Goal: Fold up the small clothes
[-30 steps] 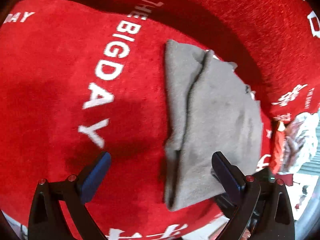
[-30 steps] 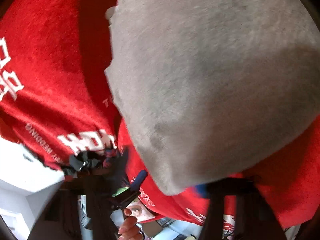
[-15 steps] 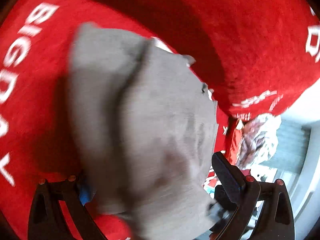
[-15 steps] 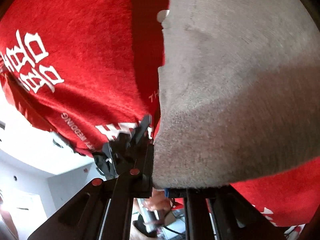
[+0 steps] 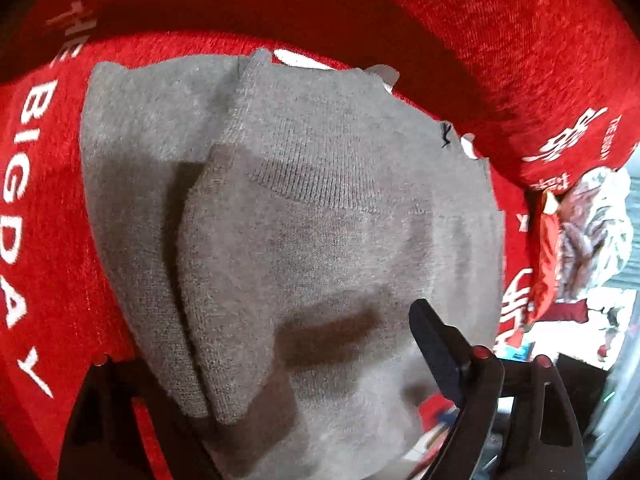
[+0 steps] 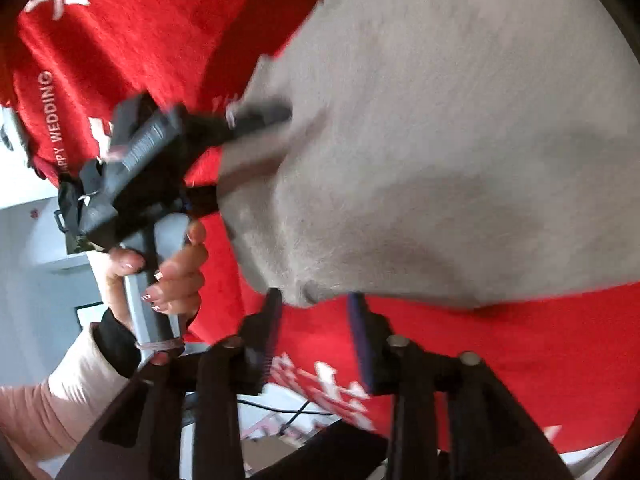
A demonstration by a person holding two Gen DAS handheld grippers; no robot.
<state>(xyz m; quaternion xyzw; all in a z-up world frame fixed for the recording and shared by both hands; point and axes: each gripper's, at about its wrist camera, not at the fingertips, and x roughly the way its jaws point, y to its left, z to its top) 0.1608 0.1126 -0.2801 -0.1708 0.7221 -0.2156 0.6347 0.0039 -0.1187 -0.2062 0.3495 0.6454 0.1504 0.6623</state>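
A folded grey knit garment (image 5: pixel 304 216) lies on a red cloth with white lettering (image 5: pixel 36 184). My left gripper (image 5: pixel 280 392) reaches over its near edge; the right finger (image 5: pixel 436 344) lies on top of the fabric and the left finger is hidden under the grey cloth. In the right wrist view the garment (image 6: pixel 460 140) fills the upper right. My right gripper (image 6: pixel 316 332) is open, its fingers apart just below the garment's near corner. The left gripper (image 6: pixel 256 136) shows there, its jaws around the garment's edge.
The red cloth (image 6: pixel 500 352) covers the table. A pile of patterned clothes (image 5: pixel 588 236) lies past the cloth's right edge. A hand in a pink sleeve (image 6: pixel 168 276) holds the left gripper's handle. White wall and floor lie beyond the table edge.
My left gripper moved right and forward onto the garment's edge, its left finger going under the fabric. My right gripper opened and let go of the garment's corner.
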